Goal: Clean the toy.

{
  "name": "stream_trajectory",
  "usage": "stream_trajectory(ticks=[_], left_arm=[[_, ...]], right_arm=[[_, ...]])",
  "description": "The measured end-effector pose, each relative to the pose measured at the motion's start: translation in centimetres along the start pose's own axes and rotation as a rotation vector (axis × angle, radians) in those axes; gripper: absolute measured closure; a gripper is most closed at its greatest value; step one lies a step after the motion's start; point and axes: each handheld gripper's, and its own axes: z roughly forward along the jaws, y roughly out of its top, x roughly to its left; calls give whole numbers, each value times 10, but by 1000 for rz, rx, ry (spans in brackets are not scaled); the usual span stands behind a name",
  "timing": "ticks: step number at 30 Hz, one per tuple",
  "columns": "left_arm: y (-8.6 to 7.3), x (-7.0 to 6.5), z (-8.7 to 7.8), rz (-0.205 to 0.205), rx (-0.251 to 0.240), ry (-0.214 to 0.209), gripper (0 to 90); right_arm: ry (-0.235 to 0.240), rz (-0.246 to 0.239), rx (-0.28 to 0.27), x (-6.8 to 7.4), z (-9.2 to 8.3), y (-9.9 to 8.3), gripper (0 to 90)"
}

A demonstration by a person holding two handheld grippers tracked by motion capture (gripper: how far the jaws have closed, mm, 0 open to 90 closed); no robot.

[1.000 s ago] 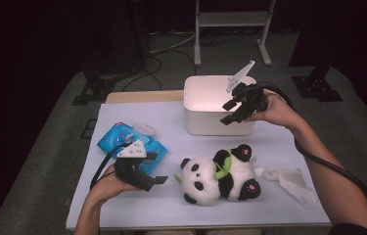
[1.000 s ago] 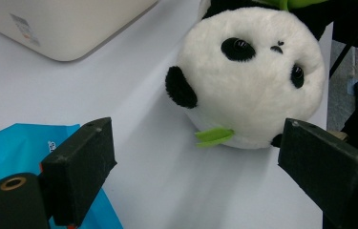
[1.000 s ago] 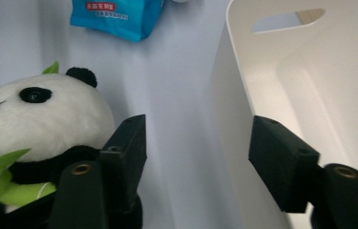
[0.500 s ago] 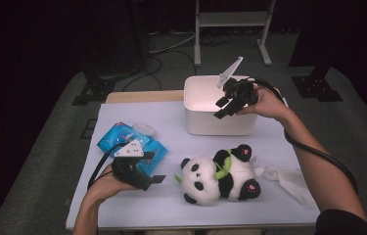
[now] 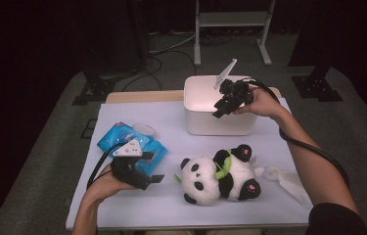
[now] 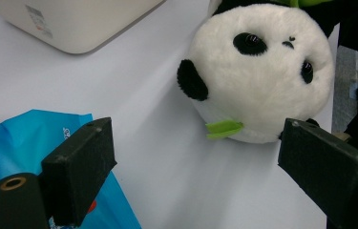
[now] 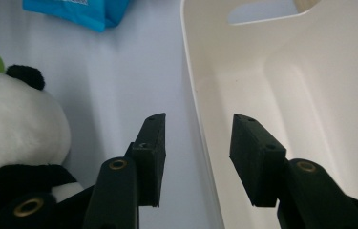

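A plush panda point(image 5: 220, 174) lies on its back on the white table point(image 5: 171, 117), near the front. Behind it stands an empty white bin point(image 5: 220, 122). My right gripper point(image 5: 222, 108) hangs over the bin's right side, tilted down. In the right gripper view its jaws point(image 7: 199, 125) straddle the bin's wall point(image 7: 200, 86); they have just been closing, but the pads stand clear of the wall. My left gripper point(image 5: 152, 167) rests low at the front left, open, with nothing between its jaws. In the left gripper view point(image 6: 198, 140) it points at the panda's head point(image 6: 257, 71).
A blue wipes packet point(image 5: 122, 139) lies at the left beside my left gripper, a small white round lid point(image 5: 143, 129) behind it. A crumpled white tissue point(image 5: 281, 176) lies right of the panda. A metal stand point(image 5: 232, 19) is on the floor beyond the table.
My right gripper has moved left and down onto the bin's rim, and its jaws have narrowed. The left gripper and the panda have stayed put.
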Motion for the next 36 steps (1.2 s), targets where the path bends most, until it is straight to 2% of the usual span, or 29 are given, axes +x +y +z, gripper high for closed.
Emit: stream_trajectory(ticks=[7, 10, 15, 28, 36], left_arm=[[-1, 0, -1, -6, 1, 3, 115], [-1, 1, -1, -5, 7, 3, 116], [-2, 1, 0, -9, 10, 1, 116], [-4, 4, 1, -21, 8, -1, 115], [-3, 3, 1, -22, 4, -3, 114]], right_arm=[[14, -3, 24, -3, 9, -1, 719], [22, -11, 31, -3, 12, -1, 751], [4, 0, 30, -3, 14, -3, 826], [9, -31, 42, -2, 14, -2, 841], [23, -33, 52, 3, 14, -3, 842]])
